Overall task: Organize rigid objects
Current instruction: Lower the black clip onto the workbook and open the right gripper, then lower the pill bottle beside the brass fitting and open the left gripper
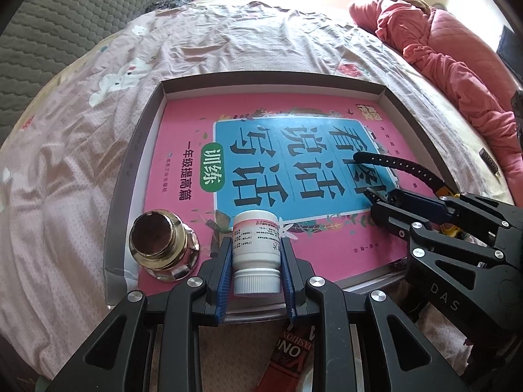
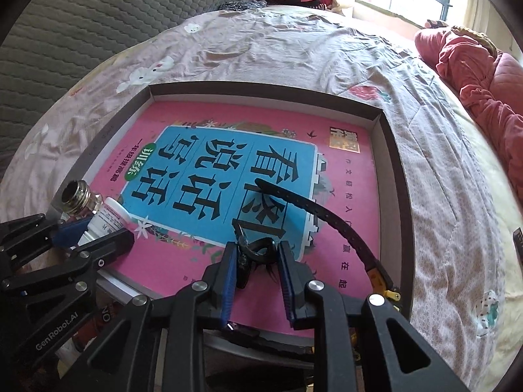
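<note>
Shallow grey cardboard box tray (image 1: 143,137) sits on the bed w/ pinkish printed sheet (image 1: 81,150). Inside it: a pink-and-blue Chinese workbook (image 1: 294,163) lying flat as the base, a shiny brass threaded metal fitting (image 1: 161,245) in the near-left corner, and a black perforated watch strap (image 2: 313,209) on the right side. Left gripper (image 1: 256,261) is clamped on a white plastic pill bottle (image 1: 256,248), lying over the workbook's near edge. Right gripper (image 2: 256,261) has its blue pads against the strap's curled buckle end, so gripping it afaict.
</note>
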The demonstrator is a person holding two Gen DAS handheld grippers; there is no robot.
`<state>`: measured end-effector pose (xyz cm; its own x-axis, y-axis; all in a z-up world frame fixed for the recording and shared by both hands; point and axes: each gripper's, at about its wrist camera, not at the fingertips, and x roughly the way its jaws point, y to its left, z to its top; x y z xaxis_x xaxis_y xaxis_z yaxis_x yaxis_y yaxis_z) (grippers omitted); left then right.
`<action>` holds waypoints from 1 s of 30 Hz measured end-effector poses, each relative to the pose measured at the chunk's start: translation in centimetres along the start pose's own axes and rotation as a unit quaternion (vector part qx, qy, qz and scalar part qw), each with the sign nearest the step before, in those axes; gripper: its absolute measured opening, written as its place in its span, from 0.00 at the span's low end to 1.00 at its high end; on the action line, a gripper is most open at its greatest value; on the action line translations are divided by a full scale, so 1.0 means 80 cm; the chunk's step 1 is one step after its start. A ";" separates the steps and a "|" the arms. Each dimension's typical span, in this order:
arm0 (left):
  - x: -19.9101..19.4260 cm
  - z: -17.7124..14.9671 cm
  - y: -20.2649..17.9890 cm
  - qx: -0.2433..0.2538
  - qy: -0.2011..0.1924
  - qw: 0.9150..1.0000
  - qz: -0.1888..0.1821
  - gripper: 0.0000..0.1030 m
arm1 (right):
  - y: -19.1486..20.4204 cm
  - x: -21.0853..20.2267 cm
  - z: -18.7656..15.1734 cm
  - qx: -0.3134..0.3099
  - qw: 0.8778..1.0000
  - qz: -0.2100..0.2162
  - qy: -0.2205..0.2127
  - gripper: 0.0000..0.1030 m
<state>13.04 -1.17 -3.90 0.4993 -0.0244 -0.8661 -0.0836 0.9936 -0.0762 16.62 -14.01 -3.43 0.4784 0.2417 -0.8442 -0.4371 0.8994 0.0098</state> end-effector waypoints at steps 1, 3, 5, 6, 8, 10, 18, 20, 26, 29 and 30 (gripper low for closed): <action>0.000 0.001 0.001 -0.001 0.001 1.000 -0.001 0.26 | 0.000 -0.001 0.001 -0.002 1.000 0.000 -0.002 0.30; 0.000 0.001 0.001 0.000 0.000 1.000 0.000 0.26 | -0.001 -0.005 0.001 -0.003 1.000 0.007 -0.006 0.44; 0.000 0.001 0.002 0.000 0.000 1.000 -0.002 0.26 | -0.003 -0.011 0.000 -0.004 1.000 0.011 -0.015 0.48; 0.000 0.001 0.002 -0.002 0.000 1.000 -0.002 0.26 | -0.005 -0.015 0.000 -0.005 1.000 0.009 -0.019 0.49; 0.000 0.001 0.003 -0.002 0.000 1.000 -0.004 0.26 | -0.008 -0.021 0.000 -0.003 0.999 0.016 -0.028 0.50; 0.000 0.000 0.003 -0.002 -0.001 1.000 -0.004 0.26 | -0.013 -0.027 0.001 0.004 0.999 0.024 -0.039 0.50; -0.001 0.000 0.002 -0.001 0.001 1.000 -0.001 0.26 | -0.014 -0.039 0.005 0.004 0.997 0.041 -0.068 0.50; -0.002 -0.001 0.002 -0.001 0.002 1.000 -0.002 0.27 | -0.014 -0.041 0.006 0.004 0.997 0.039 -0.072 0.50; -0.010 -0.002 0.004 -0.006 -0.003 1.000 -0.005 0.28 | -0.020 -0.045 0.007 0.017 0.996 0.039 -0.082 0.58; -0.014 -0.004 0.007 -0.008 -0.006 1.000 -0.005 0.34 | -0.024 -0.046 0.007 0.024 0.995 0.039 -0.085 0.59; -0.016 -0.004 0.008 -0.010 -0.007 1.000 -0.005 0.35 | -0.025 -0.046 0.007 0.026 0.995 0.039 -0.086 0.59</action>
<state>12.04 -0.50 -3.00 0.5120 -0.0334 -0.8583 -0.0958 0.9908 -0.0957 16.12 -16.50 -0.05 0.5697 0.3671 -0.7353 -0.4400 0.8919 0.1045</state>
